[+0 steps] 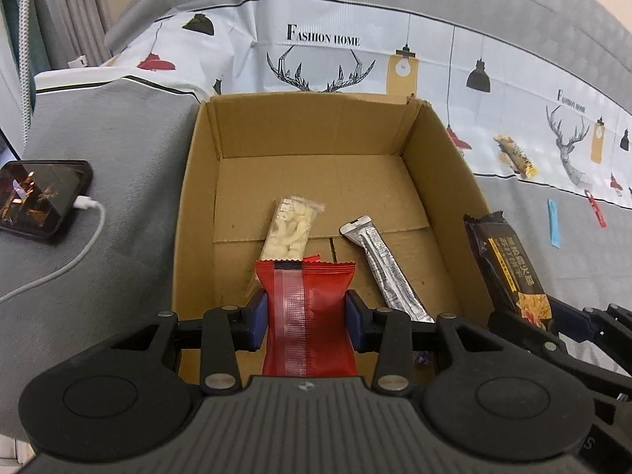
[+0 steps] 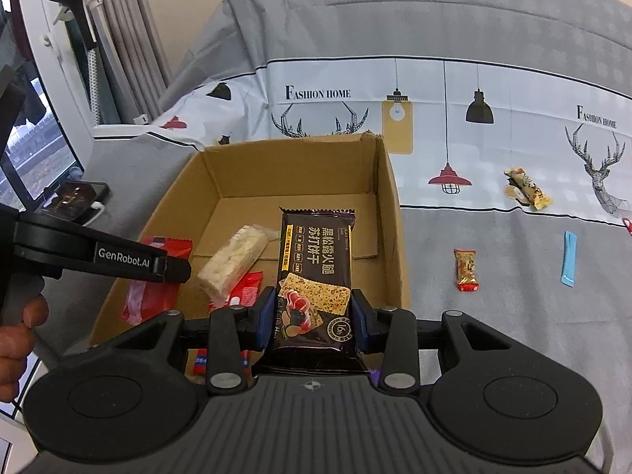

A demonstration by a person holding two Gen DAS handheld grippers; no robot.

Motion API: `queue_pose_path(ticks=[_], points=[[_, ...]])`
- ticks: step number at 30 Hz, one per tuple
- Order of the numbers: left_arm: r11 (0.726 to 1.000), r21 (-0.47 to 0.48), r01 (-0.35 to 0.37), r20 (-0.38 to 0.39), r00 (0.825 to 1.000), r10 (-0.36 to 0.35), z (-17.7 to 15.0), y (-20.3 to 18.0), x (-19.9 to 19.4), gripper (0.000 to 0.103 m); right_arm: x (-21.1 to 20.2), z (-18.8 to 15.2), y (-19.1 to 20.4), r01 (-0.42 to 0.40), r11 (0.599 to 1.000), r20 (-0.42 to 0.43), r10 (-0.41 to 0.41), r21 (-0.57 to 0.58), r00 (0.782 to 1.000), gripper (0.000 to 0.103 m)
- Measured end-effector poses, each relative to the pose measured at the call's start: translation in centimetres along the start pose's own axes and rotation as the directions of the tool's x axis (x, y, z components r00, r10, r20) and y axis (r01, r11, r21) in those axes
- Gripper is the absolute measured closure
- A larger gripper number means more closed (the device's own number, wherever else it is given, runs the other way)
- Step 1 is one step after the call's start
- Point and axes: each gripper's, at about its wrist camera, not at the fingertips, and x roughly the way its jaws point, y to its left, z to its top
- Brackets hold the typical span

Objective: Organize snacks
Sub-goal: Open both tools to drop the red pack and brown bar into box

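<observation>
My left gripper (image 1: pixel 306 320) is shut on a red snack packet (image 1: pixel 308 316) and hangs over the near part of an open cardboard box (image 1: pixel 316 134). In the box lie a clear packet of pale pieces (image 1: pixel 290 227) and a silver stick packet (image 1: pixel 385 272). My right gripper (image 2: pixel 314 316) is shut on a dark cracker packet (image 2: pixel 316 272) just above the box's (image 2: pixel 389 221) near right corner. The same dark packet (image 1: pixel 509 264) shows at the right of the left wrist view. From the right wrist view the left gripper (image 2: pixel 173 270) holds the red packet (image 2: pixel 148 292) at the box's left wall.
On the bed cover outside the box lie a yellow-brown snack bar (image 2: pixel 527 189), a small red-orange packet (image 2: pixel 466 270) and a blue stick (image 2: pixel 568 258). A phone on a white cable (image 1: pixel 41 199) rests at the left. A hand (image 2: pixel 19 339) grips the left tool's handle.
</observation>
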Motion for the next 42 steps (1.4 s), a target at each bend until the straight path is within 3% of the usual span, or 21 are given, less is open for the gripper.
queue_pose_path(ticks=[13, 14, 16, 17, 18, 24, 31, 42], points=[[0.999, 0.016, -0.042, -0.055, 0.998, 0.043, 0.5, -0.3, 3.9, 0.057, 2.8, 0.1, -0.6, 0.011, 1.0, -0.039, -0.011, -0.001, 0.999, 0.062], [0.999, 0.022, -0.042, -0.052, 0.998, 0.043, 0.5, -0.3, 3.8, 0.053, 2.9, 0.2, -0.6, -0.003, 1.0, -0.041, 0.003, 0.004, 0.999, 0.061], [0.998, 0.032, -0.045, -0.058, 0.997, 0.047, 0.6, -0.4, 3.6, 0.019, 2.6, 0.5, -0.8, -0.007, 1.0, -0.028, 0.007, 0.023, 1.0, 0.058], [0.998, 0.028, -0.054, -0.057, 0.997, 0.055, 0.6, -0.4, 3.3, 0.0, 2.2, 0.7, -0.9, -0.004, 1.0, -0.017, 0.005, 0.026, 1.0, 0.046], [0.998, 0.017, -0.061, -0.04, 0.997, 0.062, 0.6, -0.3, 2.9, 0.0, 2.0, 0.8, -1.0, -0.003, 1.0, -0.008, 0.003, 0.026, 1.0, 0.037], [0.998, -0.013, -0.067, -0.074, 0.995, 0.066, -0.4, 0.5, 1.0, 0.0, -0.8, 0.2, -0.4, 0.008, 1.0, -0.01, -0.007, 0.025, 1.0, 0.021], [0.997, -0.043, -0.069, -0.078, 0.995, 0.065, -3.7, 1.0, -3.7, 0.0, -5.2, -1.9, 1.5, -0.007, 0.998, -0.018, 0.008, 0.067, 1.0, 0.015], [0.993, -0.061, -0.103, 0.029, 0.994, 0.105, -9.8, 0.3, -10.2, 0.0, -13.0, -5.2, 4.5, 0.055, 0.998, 0.113, -0.054, 0.0, 0.992, 0.01]])
